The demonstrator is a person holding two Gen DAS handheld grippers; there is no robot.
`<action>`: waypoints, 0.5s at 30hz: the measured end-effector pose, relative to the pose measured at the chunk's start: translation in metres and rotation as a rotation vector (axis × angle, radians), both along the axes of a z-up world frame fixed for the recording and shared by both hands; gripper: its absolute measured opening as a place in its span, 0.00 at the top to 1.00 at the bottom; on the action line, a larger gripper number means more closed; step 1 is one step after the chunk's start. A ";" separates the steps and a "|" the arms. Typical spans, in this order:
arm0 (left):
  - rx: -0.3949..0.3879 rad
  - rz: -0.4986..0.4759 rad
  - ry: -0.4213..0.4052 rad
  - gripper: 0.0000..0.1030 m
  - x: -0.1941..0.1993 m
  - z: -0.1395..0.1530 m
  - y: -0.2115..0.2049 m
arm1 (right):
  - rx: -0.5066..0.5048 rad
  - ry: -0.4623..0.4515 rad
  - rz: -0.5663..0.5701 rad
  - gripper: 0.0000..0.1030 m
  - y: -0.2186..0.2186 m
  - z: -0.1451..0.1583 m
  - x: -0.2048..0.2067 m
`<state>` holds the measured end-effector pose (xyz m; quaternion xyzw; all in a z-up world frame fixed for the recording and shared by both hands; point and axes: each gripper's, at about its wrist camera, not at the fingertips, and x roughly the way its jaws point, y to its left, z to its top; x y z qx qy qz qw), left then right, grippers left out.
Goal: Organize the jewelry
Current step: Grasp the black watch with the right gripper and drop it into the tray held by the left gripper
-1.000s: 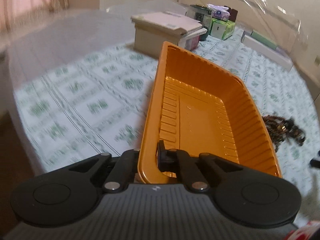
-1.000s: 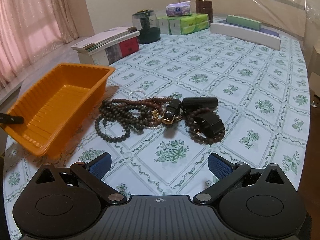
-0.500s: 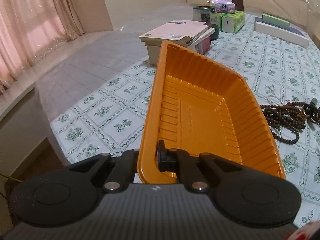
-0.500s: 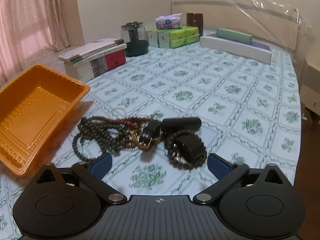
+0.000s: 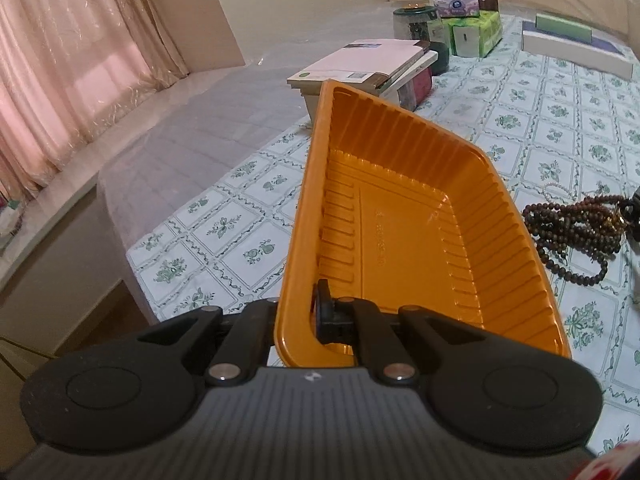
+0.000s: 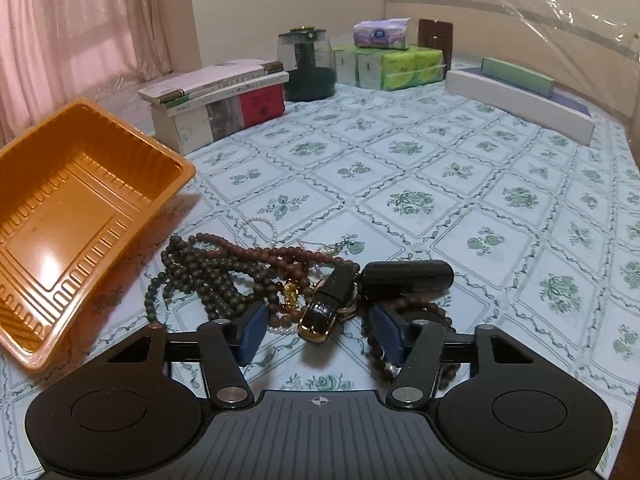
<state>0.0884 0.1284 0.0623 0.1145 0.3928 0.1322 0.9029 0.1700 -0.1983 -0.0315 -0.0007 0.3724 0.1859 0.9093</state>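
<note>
Clamping the near wall of the orange tray (image 5: 400, 220), the left gripper (image 5: 296, 316) has its jaws closed on the rim, one finger inside and one outside, and holds the tray tilted over the flower-patterned worktop (image 6: 440, 184). Just right of the tray lies the jewelry pile (image 6: 256, 276): dark bead strings, a white pearl bracelet (image 6: 256, 228), a black-and-gold watch (image 6: 324, 308) and a black cylindrical case (image 6: 404, 276). The right gripper (image 6: 316, 334) sits low at the pile's near edge, its blue-padded jaws closing with the watch between them, not yet pressing it.
</note>
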 end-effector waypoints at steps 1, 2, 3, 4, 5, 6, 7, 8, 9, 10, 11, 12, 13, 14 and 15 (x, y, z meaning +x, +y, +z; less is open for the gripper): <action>0.010 -0.001 0.004 0.97 0.000 0.001 -0.003 | 0.004 0.011 0.003 0.52 0.000 -0.002 0.003; 0.018 -0.001 0.008 0.97 0.001 0.002 -0.005 | 0.015 0.026 0.009 0.60 0.000 -0.004 0.006; 0.023 0.000 0.013 0.97 0.002 0.003 -0.007 | 0.023 0.035 0.015 0.65 -0.001 -0.004 0.008; 0.028 0.002 0.018 0.97 0.003 0.003 -0.009 | 0.029 0.041 0.026 0.76 -0.001 -0.004 0.009; 0.033 0.004 0.026 0.97 0.003 0.003 -0.010 | 0.027 0.036 0.033 0.80 -0.001 -0.003 0.009; 0.045 0.005 0.039 0.97 0.004 0.003 -0.013 | 0.024 0.030 0.036 0.80 -0.002 -0.002 0.009; 0.052 0.005 0.046 0.97 0.005 0.004 -0.014 | 0.026 0.033 0.040 0.80 -0.003 -0.001 0.010; 0.057 0.004 0.057 0.97 0.006 0.004 -0.016 | 0.031 0.038 0.047 0.80 -0.005 0.001 0.010; 0.064 0.001 0.067 0.97 0.007 0.004 -0.017 | 0.031 0.039 0.058 0.81 -0.005 0.003 0.011; 0.067 -0.003 0.077 0.97 0.007 0.004 -0.018 | 0.026 0.035 0.067 0.81 -0.005 0.005 0.011; 0.074 -0.008 0.092 0.97 0.009 0.004 -0.018 | 0.019 0.032 0.078 0.81 -0.005 0.008 0.011; 0.083 -0.014 0.105 0.97 0.010 0.003 -0.018 | 0.016 0.028 0.089 0.81 -0.004 0.010 0.011; 0.089 -0.019 0.116 0.97 0.011 0.003 -0.018 | 0.013 0.025 0.098 0.82 -0.003 0.012 0.011; 0.093 -0.023 0.127 0.97 0.012 0.001 -0.017 | 0.009 0.022 0.108 0.83 -0.002 0.015 0.012; 0.095 -0.027 0.135 0.97 0.012 0.001 -0.016 | 0.006 0.020 0.115 0.84 -0.001 0.017 0.012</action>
